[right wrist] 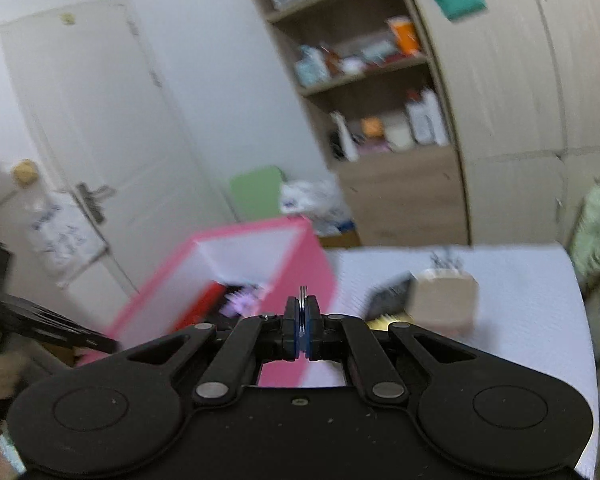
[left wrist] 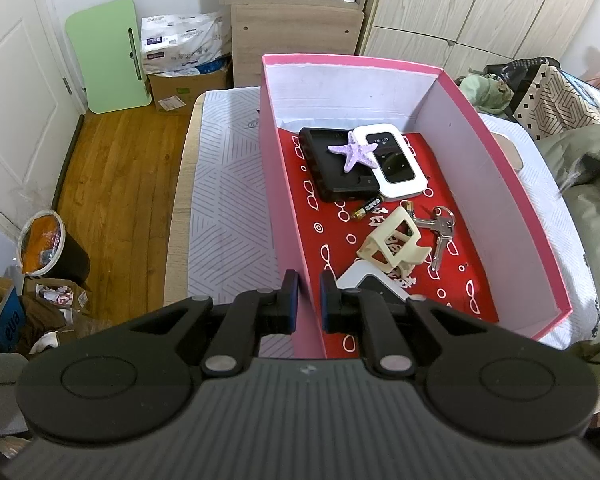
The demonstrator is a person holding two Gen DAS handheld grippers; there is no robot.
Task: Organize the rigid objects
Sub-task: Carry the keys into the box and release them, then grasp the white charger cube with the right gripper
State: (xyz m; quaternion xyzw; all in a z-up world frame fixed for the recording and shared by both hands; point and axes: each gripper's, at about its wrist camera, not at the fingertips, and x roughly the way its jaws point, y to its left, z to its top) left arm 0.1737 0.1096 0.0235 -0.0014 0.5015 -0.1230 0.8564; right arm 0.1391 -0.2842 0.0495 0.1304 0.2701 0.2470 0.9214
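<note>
A pink box (left wrist: 512, 184) with a red patterned floor sits on the white-covered table. Inside lie a black device (left wrist: 332, 168), a purple starfish (left wrist: 354, 152), a white WiFi unit (left wrist: 396, 164), a battery (left wrist: 366, 208), a cream plastic holder (left wrist: 396, 244), keys (left wrist: 442, 228) and a white device (left wrist: 364, 280). My left gripper (left wrist: 309, 280) straddles the box's near left wall, jaws narrowly apart around it. My right gripper (right wrist: 302, 304) is shut on a thin metal piece (right wrist: 302, 292), held above the table right of the pink box (right wrist: 260, 240). That view is blurred.
A beige block (right wrist: 444, 300) and a dark flat object (right wrist: 392, 294) lie on the table (right wrist: 520, 300) right of the box. Shelves (right wrist: 360, 72) and wardrobe stand behind. A bin (left wrist: 48, 248) and bags sit on the wooden floor at left.
</note>
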